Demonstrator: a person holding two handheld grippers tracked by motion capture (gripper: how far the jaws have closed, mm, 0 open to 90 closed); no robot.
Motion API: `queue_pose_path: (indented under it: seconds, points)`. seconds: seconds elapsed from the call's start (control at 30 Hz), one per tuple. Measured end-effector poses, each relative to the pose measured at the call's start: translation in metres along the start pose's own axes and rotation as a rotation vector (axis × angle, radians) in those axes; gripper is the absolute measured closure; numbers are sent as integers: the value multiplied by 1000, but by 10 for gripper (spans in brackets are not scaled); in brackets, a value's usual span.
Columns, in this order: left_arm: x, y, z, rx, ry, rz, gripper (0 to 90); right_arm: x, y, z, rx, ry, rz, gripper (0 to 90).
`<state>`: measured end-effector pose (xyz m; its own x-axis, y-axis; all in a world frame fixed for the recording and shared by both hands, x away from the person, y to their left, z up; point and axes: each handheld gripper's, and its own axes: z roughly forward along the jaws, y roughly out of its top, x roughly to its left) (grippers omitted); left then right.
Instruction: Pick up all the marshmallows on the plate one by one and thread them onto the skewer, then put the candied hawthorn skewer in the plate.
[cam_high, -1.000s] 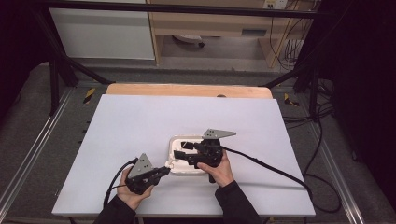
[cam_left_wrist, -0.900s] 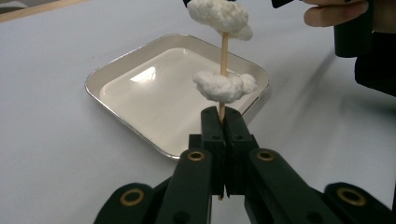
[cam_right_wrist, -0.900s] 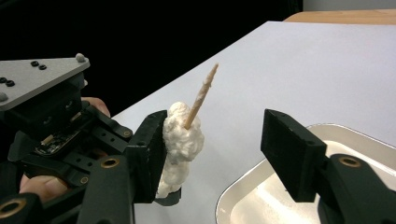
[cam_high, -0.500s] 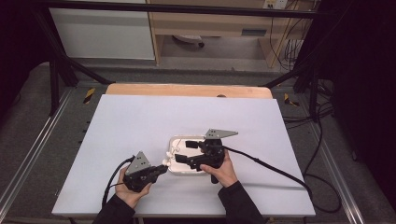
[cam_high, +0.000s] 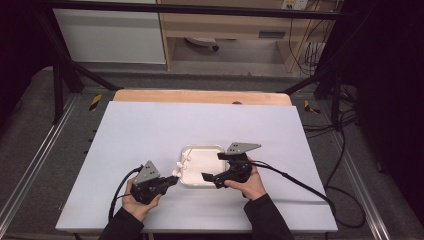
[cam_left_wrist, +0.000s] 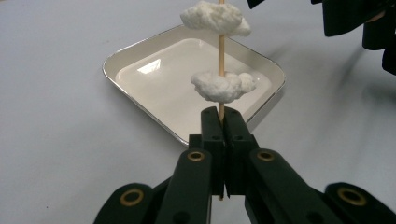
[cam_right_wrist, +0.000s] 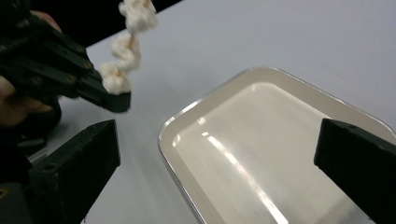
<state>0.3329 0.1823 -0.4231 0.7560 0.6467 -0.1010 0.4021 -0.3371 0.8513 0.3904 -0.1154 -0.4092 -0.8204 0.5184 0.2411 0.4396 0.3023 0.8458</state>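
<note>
High view shows the surface (cam_high: 150, 130) with the tray (cam_high: 192, 151) central, ready to catch pieces. Right gripper (cam_high: 215, 167) hangs over it, its fingers just spread wide, nothing between. Left gripper (cam_left_wrist: 220, 125) clenches the skewer (cam_left_wrist: 221, 60) upright at the tray's edge, keeping the white pieces (cam_left_wrist: 223, 86) reachable.

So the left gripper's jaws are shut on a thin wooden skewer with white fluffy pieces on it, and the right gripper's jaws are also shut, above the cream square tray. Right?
Not quite. The right gripper has its jaws wide open with nothing between them, as the right gripper view shows above the cream square tray. The left gripper is indeed shut on the thin wooden skewer carrying white fluffy pieces.
</note>
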Motion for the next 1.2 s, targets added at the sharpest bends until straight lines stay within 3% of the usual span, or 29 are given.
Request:
queue_pose_path:
  seconds: [0.2, 0.3, 0.47, 0.77, 1.07, 1.2]
  points:
    - [2, 3, -1, 10, -12, -20, 891, -16, -16, -17, 29, -43, -6, 6]
    - [3, 5, -1, 20, -17, -27, 891, -24, -23, -26, 52, -87, -1, 6]
    - [4, 12, 2, 57, -24, -29, 890, -34, -36, -40, 81, -128, -6, 6]
    - [3, 31, 21, 116, -6, -47, 890, -46, -59, -69, 67, -199, 20, 5]
    - [-2, 41, 59, 263, 34, -82, 890, -49, -70, -88, 66, -253, 14, 6]
    - [-4, 42, 70, 323, 53, -80, 889, -50, -76, -90, 70, -249, 13, 6]
